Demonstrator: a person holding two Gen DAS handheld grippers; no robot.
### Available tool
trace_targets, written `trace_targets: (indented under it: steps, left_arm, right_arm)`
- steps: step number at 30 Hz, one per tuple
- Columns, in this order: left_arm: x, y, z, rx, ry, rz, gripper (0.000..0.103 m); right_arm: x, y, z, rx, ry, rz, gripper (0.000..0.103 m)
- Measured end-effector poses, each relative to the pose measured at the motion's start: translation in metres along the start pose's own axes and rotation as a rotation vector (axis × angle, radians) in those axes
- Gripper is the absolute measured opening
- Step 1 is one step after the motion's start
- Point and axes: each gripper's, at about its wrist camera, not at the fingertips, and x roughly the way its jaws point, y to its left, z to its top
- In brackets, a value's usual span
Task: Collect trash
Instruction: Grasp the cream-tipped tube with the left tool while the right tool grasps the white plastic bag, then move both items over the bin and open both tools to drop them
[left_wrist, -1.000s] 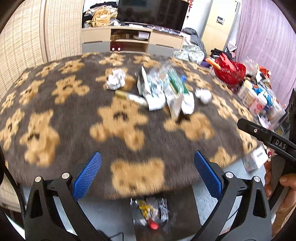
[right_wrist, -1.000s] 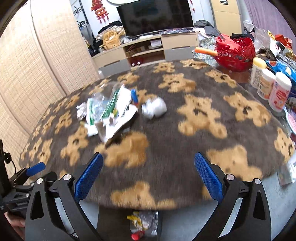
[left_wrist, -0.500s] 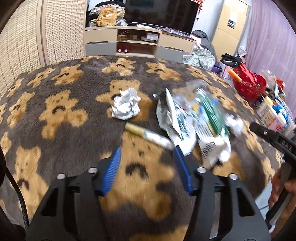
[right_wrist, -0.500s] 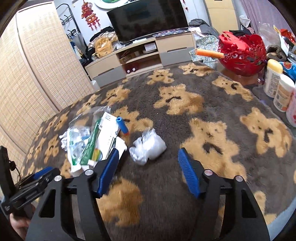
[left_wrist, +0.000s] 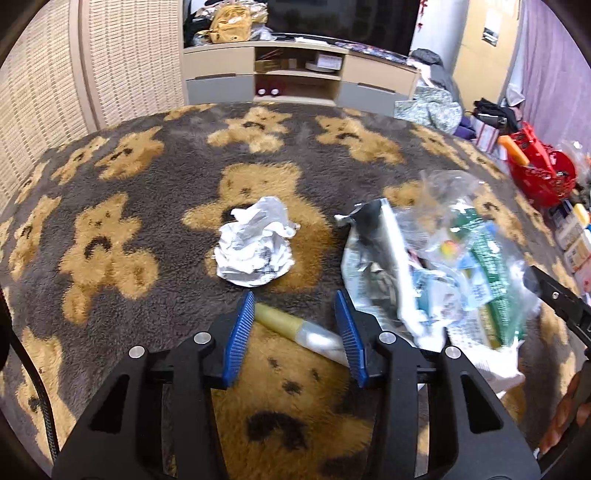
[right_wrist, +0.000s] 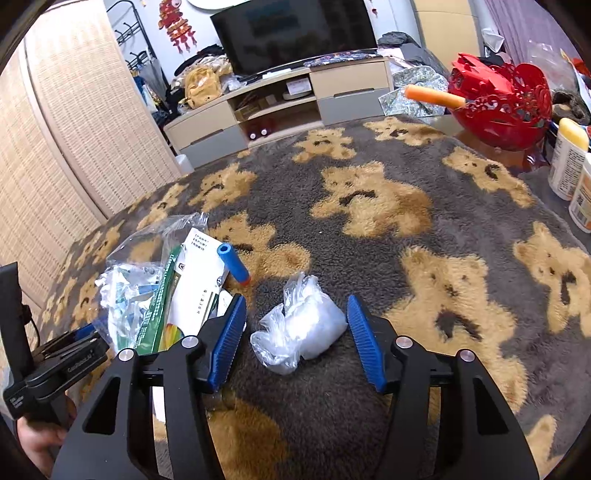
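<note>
Left wrist view shows my left gripper (left_wrist: 294, 328) with its jaws closing around a slim yellow-and-clear tube (left_wrist: 301, 329) that lies slantwise on the brown fleece blanket with tan bear shapes (left_wrist: 110, 229), which covers the surface. The tube's clear end runs under the right blue pad; I cannot tell that either pad presses on it yet. Because it lies at a slant, I judge the pads may catch it off-centre and roll or swing it out, or pinch the deep pile with it. A crumpled white paper ball (left_wrist: 255, 243) sits just beyond the fingertips, and a heap of clear plastic bags and green-and-white wrappers (left_wrist: 443, 266) lies just to the right, near enough for a loose edge to get caught in the grip.

Right wrist view shows my right gripper (right_wrist: 295, 332) closing too, with a scrunched clear plastic bag (right_wrist: 301, 323) between its pads, which do not yet touch it. That soft bag could squash and slip out, I think, or be held only by a loose flap. A blue foam cylinder (right_wrist: 232, 262) lies beyond the left pad, resting on the edge of the wrappers, apart from the bag
</note>
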Motion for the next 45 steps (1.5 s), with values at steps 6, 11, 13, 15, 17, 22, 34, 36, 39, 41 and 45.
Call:
trace_targets:
  steps: [6,11,13,15,17,22,34,36,39,41,45]
  left_arm:
    - [0.003,-0.007,-0.011,0.039,-0.011,0.040,0.043]
    - [-0.004,-0.003,-0.019,0.045,-0.013,0.025,0.037]
    - [-0.008,-0.001,-0.022,0.040,-0.007,0.014,0.028]
    - [-0.013,-0.001,-0.027,0.049,-0.002,0.004,0.024]
    - [-0.018,-0.002,-0.034,0.063,0.005,-0.006,0.021]
    - [-0.035,-0.015,-0.054,0.115,0.038,-0.006,0.017]
    - [-0.074,-0.023,-0.105,0.119,0.059,-0.037,0.010]
    - [-0.081,-0.022,-0.115,0.120,0.058,-0.049,0.010]
    - [-0.090,-0.017,-0.126,0.104,0.056,-0.072,0.010]
    - [-0.099,-0.014,-0.136,0.092,0.063,-0.093,0.010]
    - [-0.120,-0.013,-0.163,0.093,0.071,-0.124,0.010]
  right_arm:
    - [0.015,0.002,-0.005,-0.006,0.038,-0.006,0.036]
    - [0.011,-0.007,-0.012,0.004,0.039,-0.001,0.027]
    - [0.006,-0.009,-0.014,-0.003,0.039,0.002,0.026]
    - [0.001,-0.010,-0.017,-0.009,0.043,0.004,0.026]
    - [-0.006,-0.011,-0.024,-0.015,0.051,0.007,0.026]
    - [-0.024,-0.010,-0.046,-0.031,0.079,0.015,0.026]
    - [-0.071,-0.002,-0.089,-0.053,0.123,0.042,0.024]
    - [-0.079,0.001,-0.097,-0.065,0.131,0.043,0.024]
    - [-0.092,0.007,-0.110,-0.078,0.137,0.054,0.024]
    - [-0.101,0.013,-0.119,-0.092,0.142,0.064,0.024]
    - [-0.117,0.022,-0.142,-0.114,0.161,0.087,0.024]
